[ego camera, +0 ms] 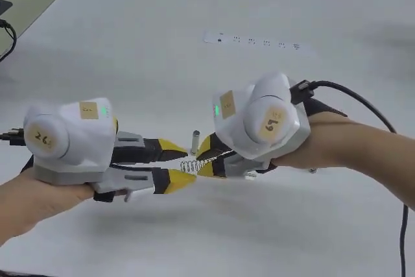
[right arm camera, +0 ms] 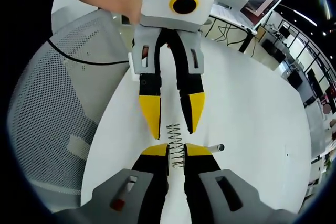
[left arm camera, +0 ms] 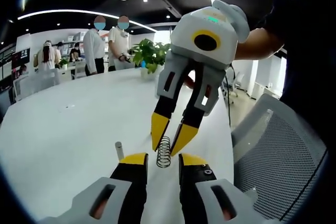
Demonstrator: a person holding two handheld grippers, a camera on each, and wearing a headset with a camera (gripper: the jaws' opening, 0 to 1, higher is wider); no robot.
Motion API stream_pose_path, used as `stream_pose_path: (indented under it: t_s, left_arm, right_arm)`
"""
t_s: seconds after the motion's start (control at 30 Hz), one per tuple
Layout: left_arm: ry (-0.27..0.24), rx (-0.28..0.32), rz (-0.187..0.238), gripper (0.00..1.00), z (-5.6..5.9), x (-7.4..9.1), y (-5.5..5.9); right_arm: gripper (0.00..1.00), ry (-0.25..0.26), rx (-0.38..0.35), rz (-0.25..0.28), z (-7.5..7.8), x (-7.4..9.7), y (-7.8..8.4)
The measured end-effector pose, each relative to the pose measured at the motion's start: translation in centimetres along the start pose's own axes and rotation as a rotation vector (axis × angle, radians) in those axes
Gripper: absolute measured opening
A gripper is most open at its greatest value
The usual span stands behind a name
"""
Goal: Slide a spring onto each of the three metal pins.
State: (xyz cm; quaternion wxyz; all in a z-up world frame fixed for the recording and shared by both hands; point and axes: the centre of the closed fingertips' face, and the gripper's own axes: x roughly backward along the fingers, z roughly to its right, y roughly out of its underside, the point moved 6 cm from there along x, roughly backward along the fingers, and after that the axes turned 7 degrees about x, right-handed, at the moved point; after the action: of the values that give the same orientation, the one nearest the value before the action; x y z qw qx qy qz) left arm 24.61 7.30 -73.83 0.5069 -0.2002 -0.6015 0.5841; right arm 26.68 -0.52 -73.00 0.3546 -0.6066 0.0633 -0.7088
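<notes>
A small wire spring hangs in the air between the two grippers, which face each other tip to tip. My right gripper is shut on one end of the spring. My left gripper is open, its yellow tips straddling the other end of the spring without pinching it. In the head view the left gripper comes in from the left and the right gripper from the right. One short metal pin stands on the white table just behind the tips; the pin is bare.
A white power strip lies further back on the table. A black cable trails from the right gripper. A grey mesh chair stands beside the table, and people stand by a plant at its far end.
</notes>
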Motion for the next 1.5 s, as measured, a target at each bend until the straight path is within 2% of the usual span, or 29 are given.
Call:
stream_pose_path:
  t_s: [0.23,0.4,0.67,0.83,0.97,1.17,1.2,1.27,1.4,1.5]
  left_arm:
    - [0.008,-0.015,-0.012,0.13,-0.1,-0.1,0.3]
    - [0.015,-0.03,0.004,0.09,-0.1,-0.2,0.1]
    - [0.027,-0.035,0.0,0.03,0.1,-0.5,0.1]
    - [0.035,-0.044,-0.013,0.02,0.4,-0.6,0.4]
    - [0.04,-0.082,-0.014,0.02,0.6,-0.7,0.3]
    - [0.048,-0.09,-0.021,0.01,0.9,-0.8,0.4]
    - [0.052,-0.091,-0.023,0.01,0.9,-0.8,0.4]
    - [0.053,-0.088,-0.026,0.01,1.0,-0.9,0.5]
    - [0.059,-0.09,-0.025,0.01,1.0,-0.9,0.4]
    - [0.06,-0.082,-0.02,0.01,0.9,-0.7,0.3]
  right_arm:
    - [0.07,-0.002,-0.009,-0.003,-0.1,0.1,0.1]
    - [0.07,-0.001,-0.026,0.0,-0.1,0.2,0.0]
    - [0.07,-0.001,-0.044,0.011,-0.3,0.2,0.0]
    - [0.07,-0.004,-0.046,0.014,-0.5,0.3,0.1]
    - [0.08,-0.004,-0.04,0.016,-0.7,0.3,0.1]
    - [0.08,-0.005,-0.031,0.032,-1.1,0.4,0.3]
    - [0.08,-0.007,-0.005,0.04,-1.2,0.4,0.4]
    - [0.09,-0.004,0.002,0.04,-1.3,0.4,0.5]
    - [0.12,-0.001,0.0,0.024,-1.3,0.3,1.0]
    - [0.14,0.002,-0.015,0.036,-1.5,0.5,1.3]
